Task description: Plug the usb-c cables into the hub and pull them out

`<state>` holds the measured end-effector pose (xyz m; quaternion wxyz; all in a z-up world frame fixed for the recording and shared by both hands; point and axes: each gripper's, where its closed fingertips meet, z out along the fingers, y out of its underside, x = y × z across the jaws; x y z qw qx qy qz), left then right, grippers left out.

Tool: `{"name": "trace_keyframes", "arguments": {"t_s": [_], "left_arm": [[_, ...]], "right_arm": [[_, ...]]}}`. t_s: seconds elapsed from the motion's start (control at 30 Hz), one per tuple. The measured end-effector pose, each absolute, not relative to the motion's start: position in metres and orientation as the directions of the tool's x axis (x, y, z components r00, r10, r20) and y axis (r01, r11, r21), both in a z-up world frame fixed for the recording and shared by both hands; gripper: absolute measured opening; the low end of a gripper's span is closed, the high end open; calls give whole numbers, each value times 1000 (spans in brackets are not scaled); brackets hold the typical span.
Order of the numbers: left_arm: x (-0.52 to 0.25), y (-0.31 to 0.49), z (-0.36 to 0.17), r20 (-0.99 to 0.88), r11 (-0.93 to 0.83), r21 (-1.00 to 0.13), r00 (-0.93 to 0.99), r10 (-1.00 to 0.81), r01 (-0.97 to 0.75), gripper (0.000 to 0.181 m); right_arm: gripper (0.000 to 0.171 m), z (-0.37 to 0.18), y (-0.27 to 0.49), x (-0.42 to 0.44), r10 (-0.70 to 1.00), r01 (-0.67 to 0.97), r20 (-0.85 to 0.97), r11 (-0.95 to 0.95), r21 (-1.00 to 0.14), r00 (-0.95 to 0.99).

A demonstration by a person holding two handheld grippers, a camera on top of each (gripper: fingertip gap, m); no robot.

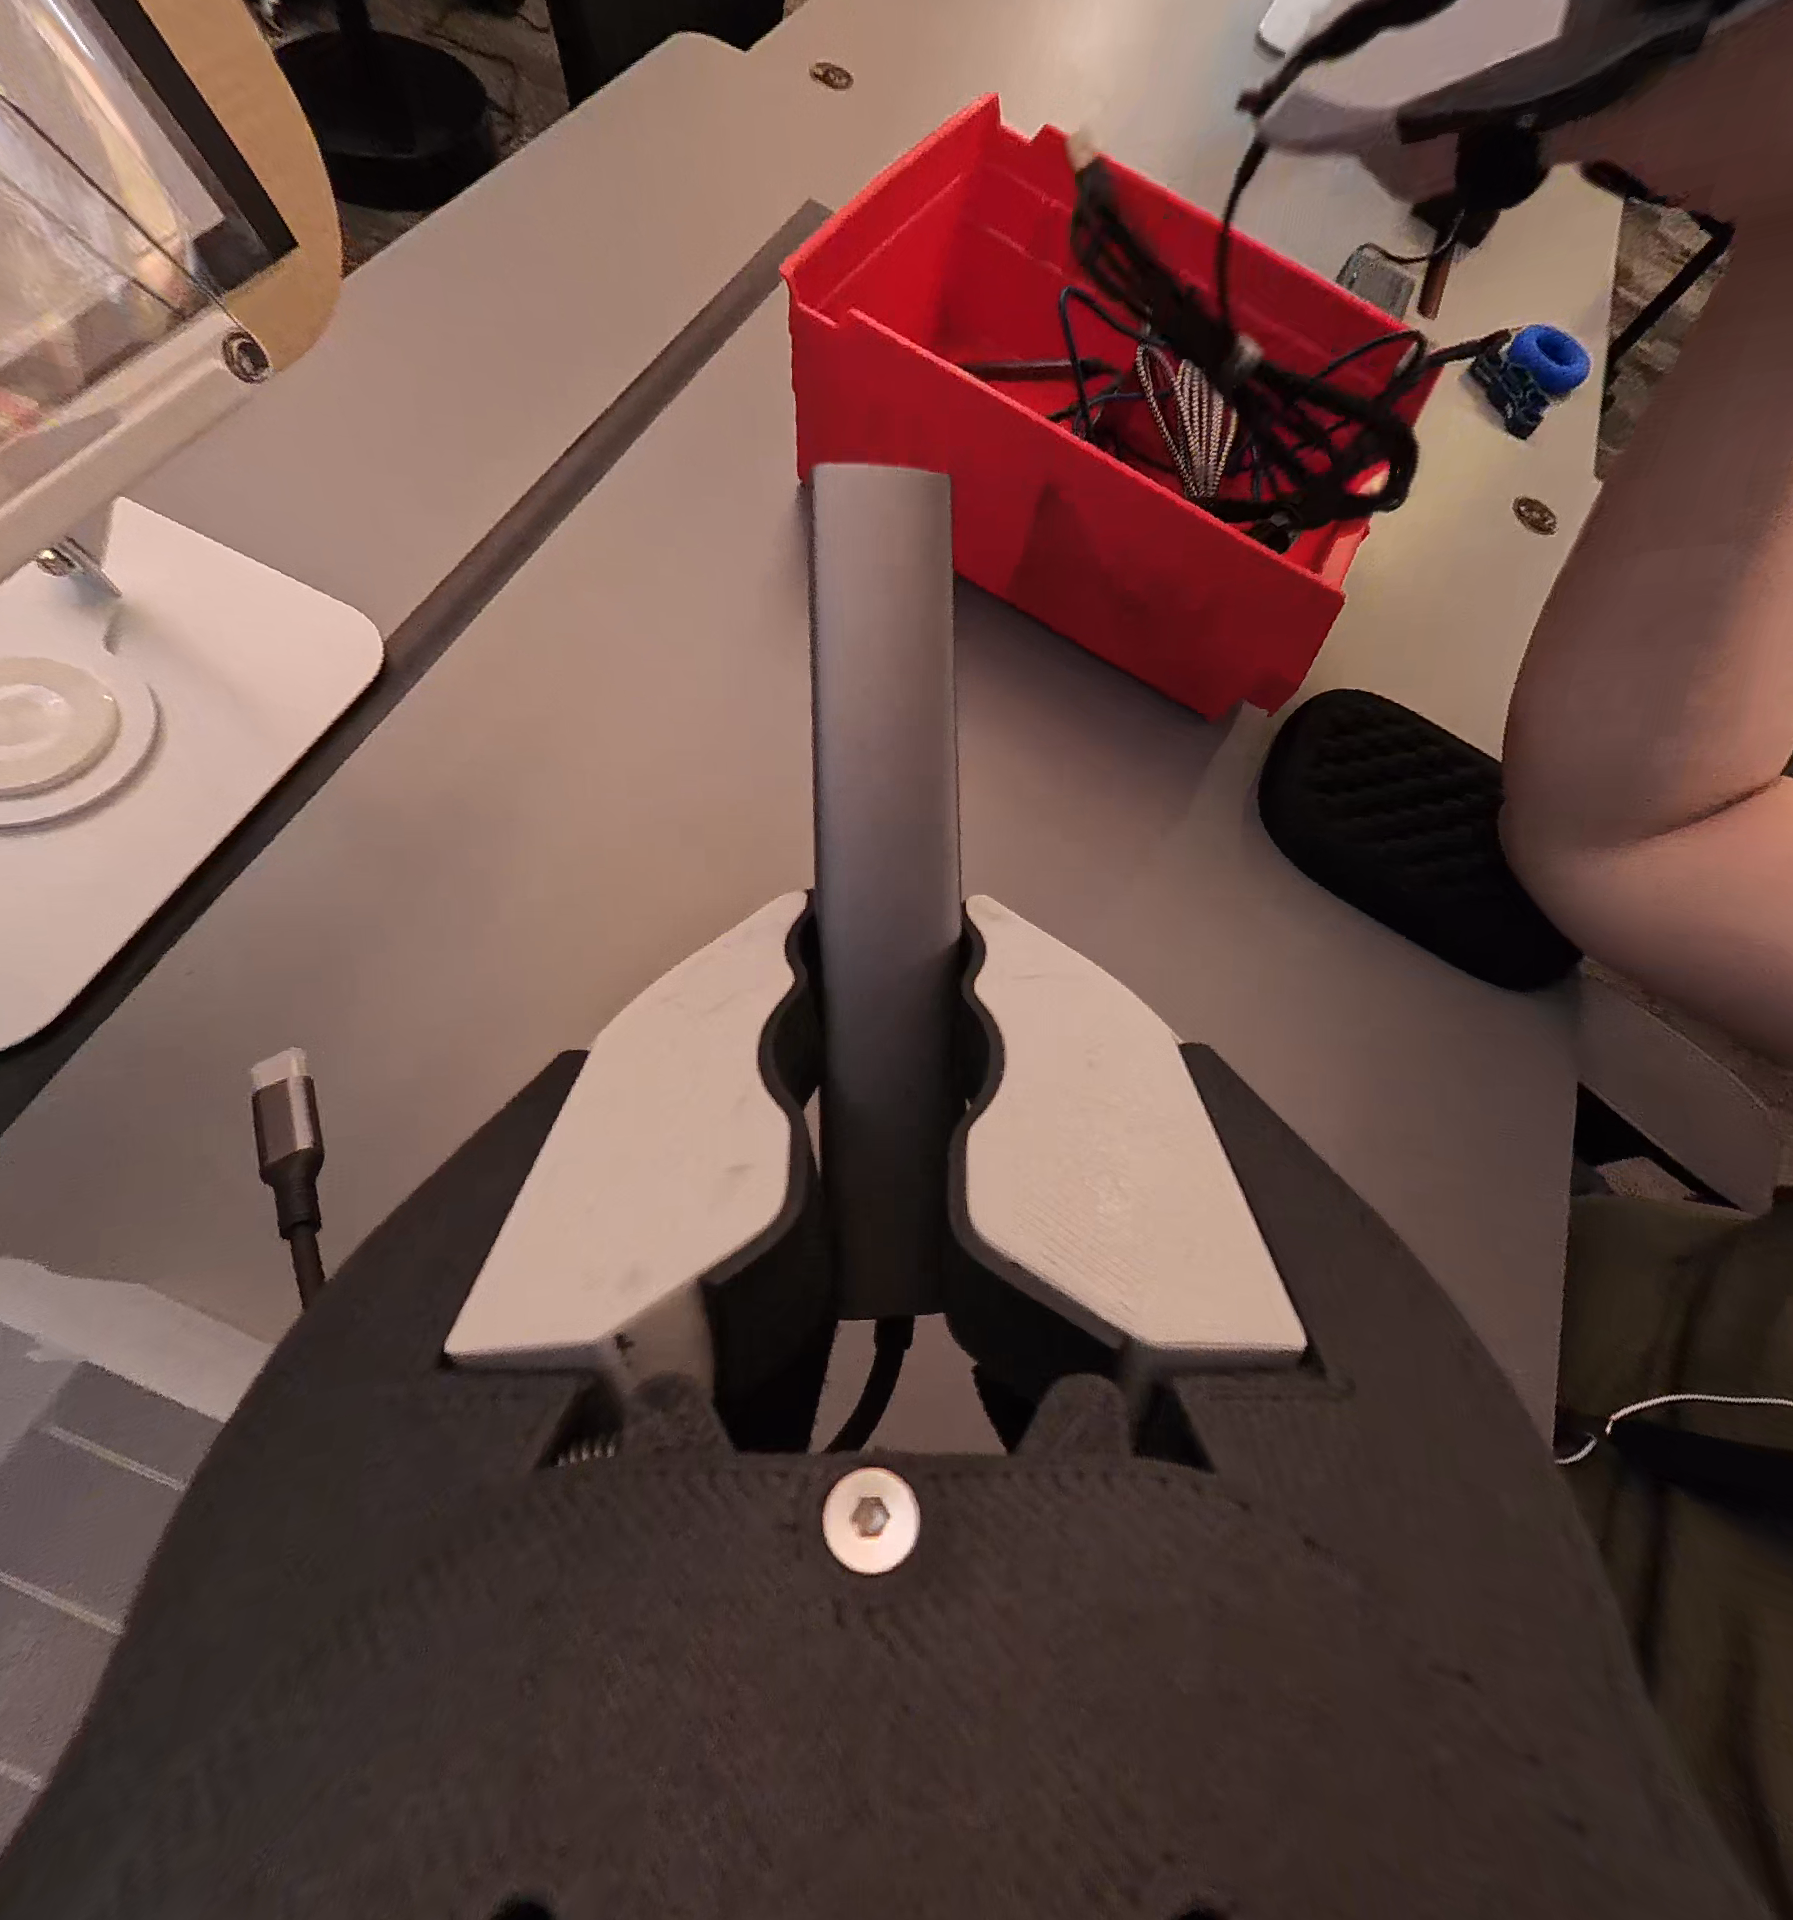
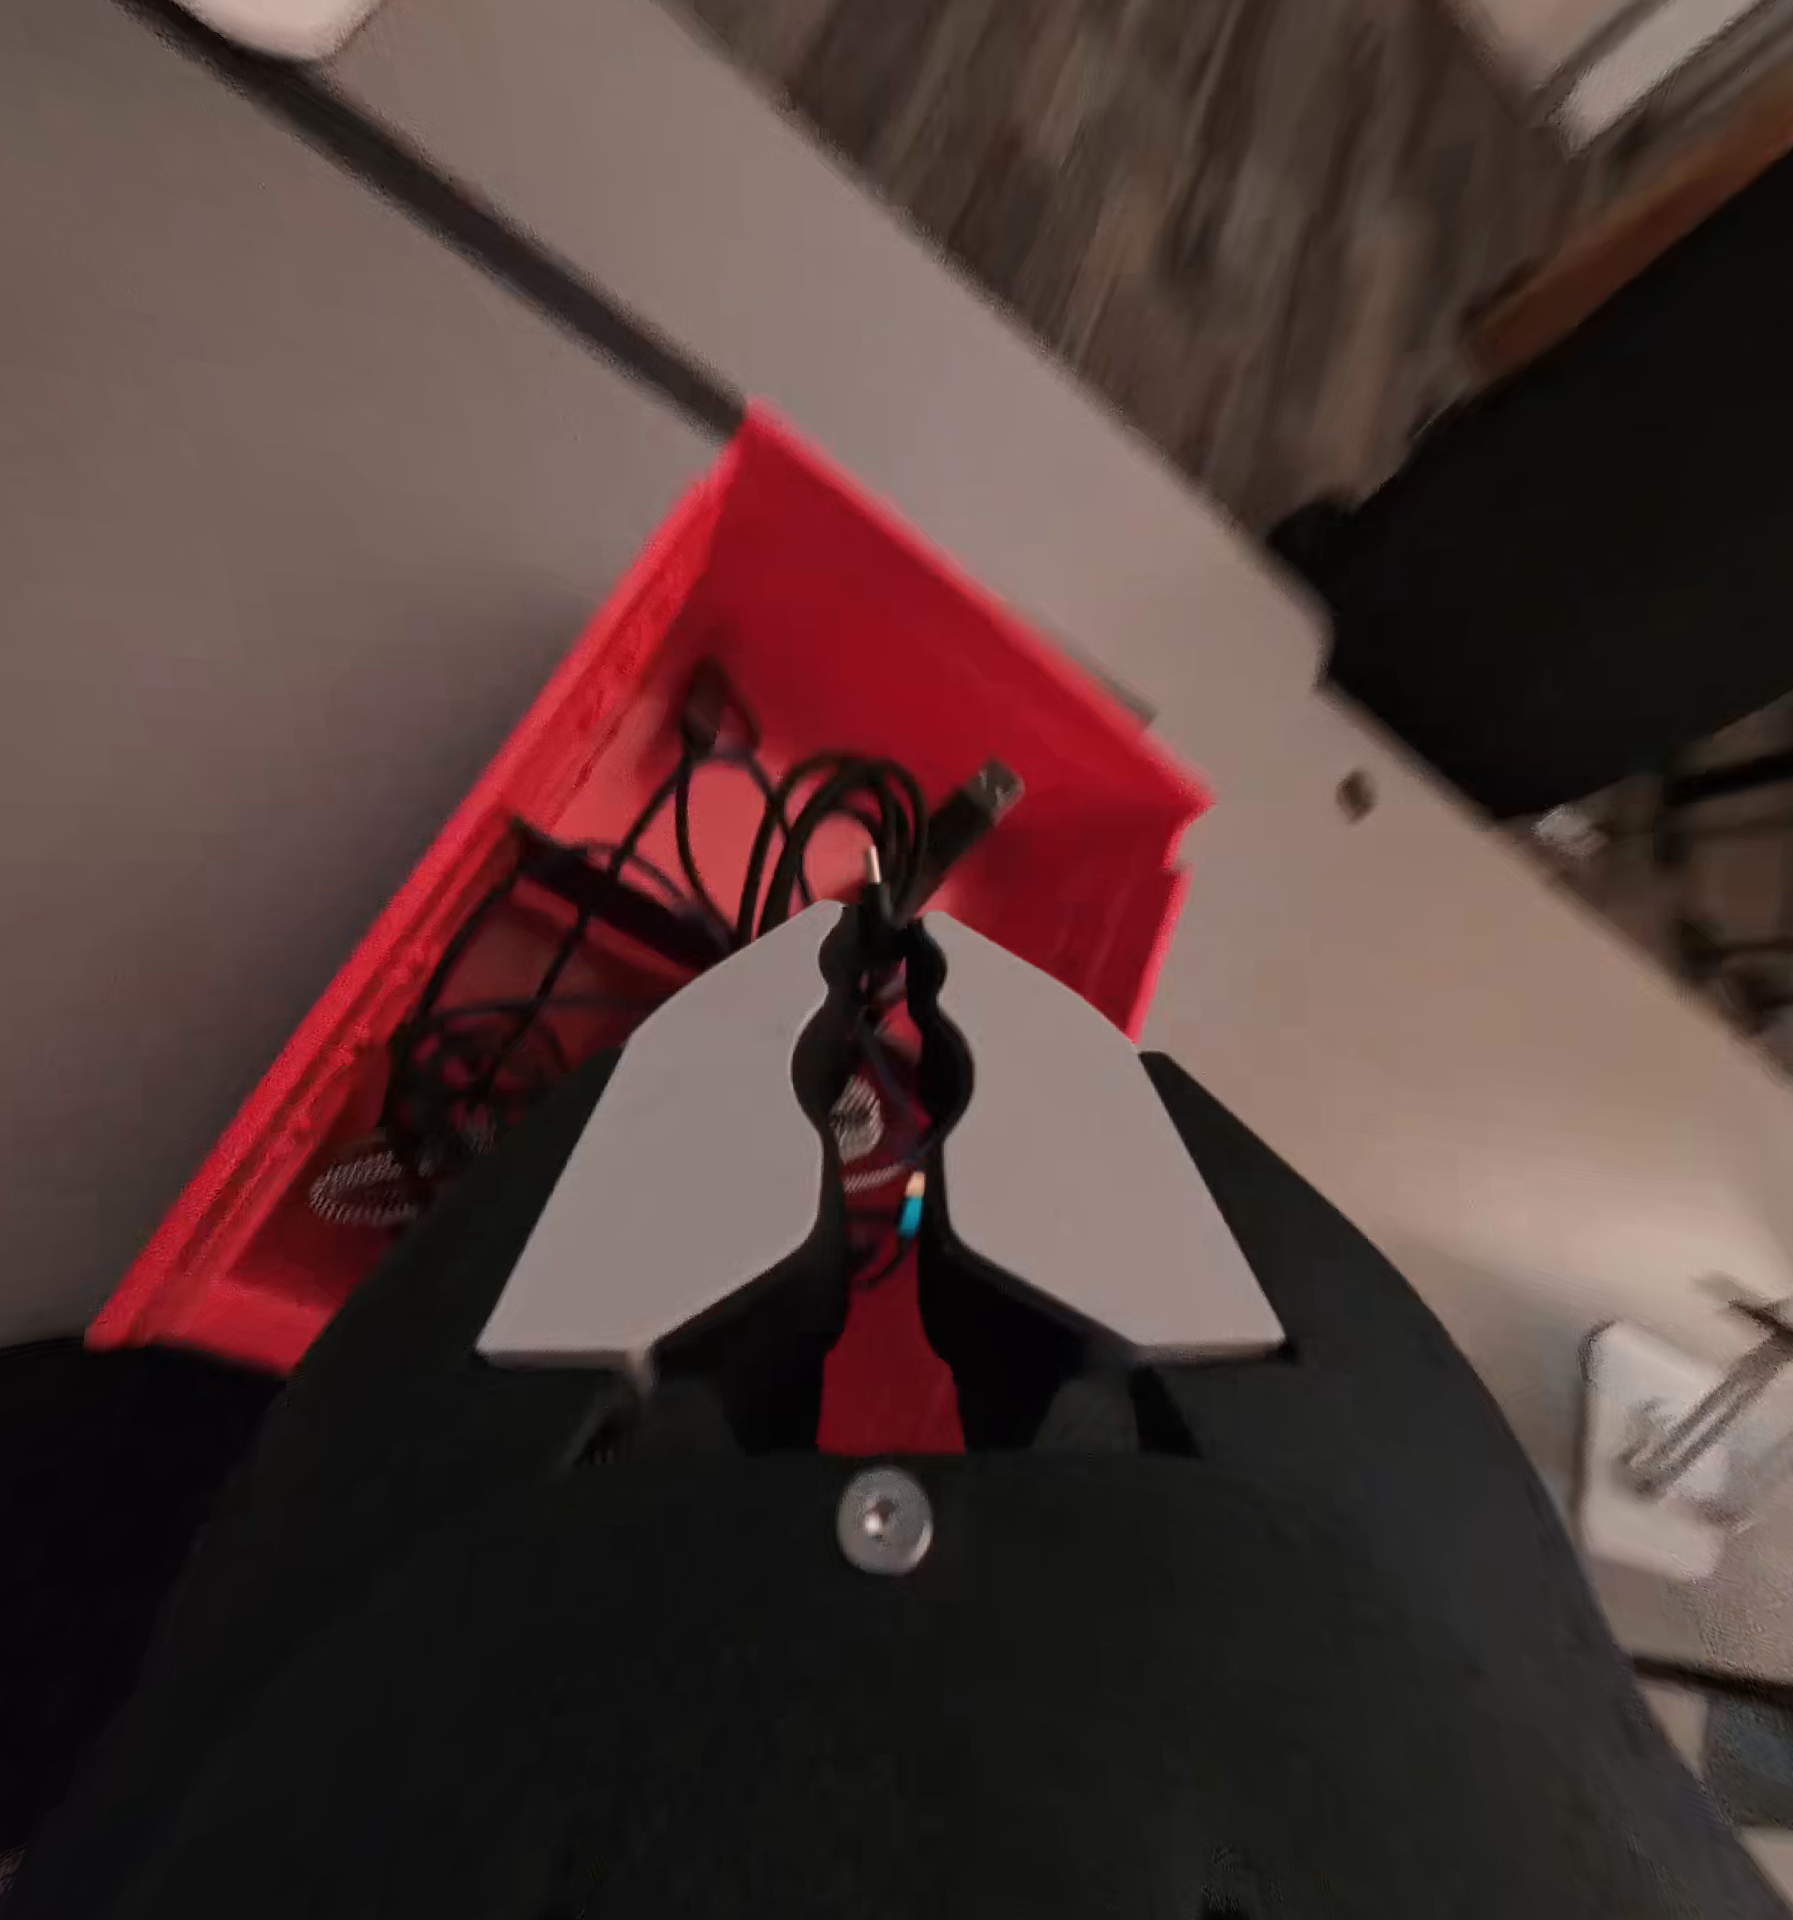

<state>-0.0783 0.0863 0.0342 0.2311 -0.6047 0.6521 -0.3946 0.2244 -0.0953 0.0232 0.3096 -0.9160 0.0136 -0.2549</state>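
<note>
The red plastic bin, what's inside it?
The red plastic bin holds a tangle of thin black cables and a grey braided cable. The tangle hides whatever lies beneath it, and the bin's near wall hides its lowest part.

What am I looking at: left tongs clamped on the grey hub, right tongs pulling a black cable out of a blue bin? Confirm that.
One detail is wrong: the bin is red, not blue, as both wrist views show. The rest holds: the left tongs are shut on the grey hub, and the right tongs grip a black cable above the bin.
</note>
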Motion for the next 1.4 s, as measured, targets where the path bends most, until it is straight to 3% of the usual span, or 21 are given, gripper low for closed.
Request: {"name": "trace_keyframes", "arguments": {"t_s": [0.1,0.3,0.43,0.6,0.7,0.77,0.83,1.03,1.13,1.2,1.4], "left_arm": [[-76,84,30,176,-35,-786,-169,-970,-617,21],[-72,80,20,182,-26,-765,-177,-967,-643,21],[-70,76,14,184,-19,-748,-179,-966,-663,21],[-70,73,10,185,-12,-737,-184,-965,-675,21],[-69,73,7,189,-12,-729,-185,-964,-684,21],[-69,72,5,190,-9,-724,-186,-964,-690,21],[-70,71,5,189,-5,-720,-189,-964,-694,21],[-70,69,4,189,3,-715,-197,-962,-699,21],[-70,69,3,195,-1,-711,-196,-961,-703,21],[-70,67,2,197,1,-707,-200,-960,-707,21],[-70,64,-1,207,6,-698,-210,-956,-716,21]], "right_arm": [[9,-16,-119,243,-157,49,394,-884,-464,906],[9,-18,-121,239,-51,158,347,-821,-548,937],[15,-21,-124,254,-191,13,306,-830,-557,933],[82,-54,-134,232,-326,-293,16,-869,-400,945],[78,-73,-131,210,-364,-393,-157,-884,-253,918],[63,-92,-142,216,-366,-371,-61,-920,-127,929],[32,-97,-145,224,-330,-327,36,-942,-75,943],[25,-61,-143,222,-178,-146,171,-973,-181,969],[25,-44,-136,217,164,260,381,-941,-217,910],[23,-44,-130,209,310,442,461,-872,-212,832],[26,-95,-144,189,311,331,171,-938,-105,935]]}}
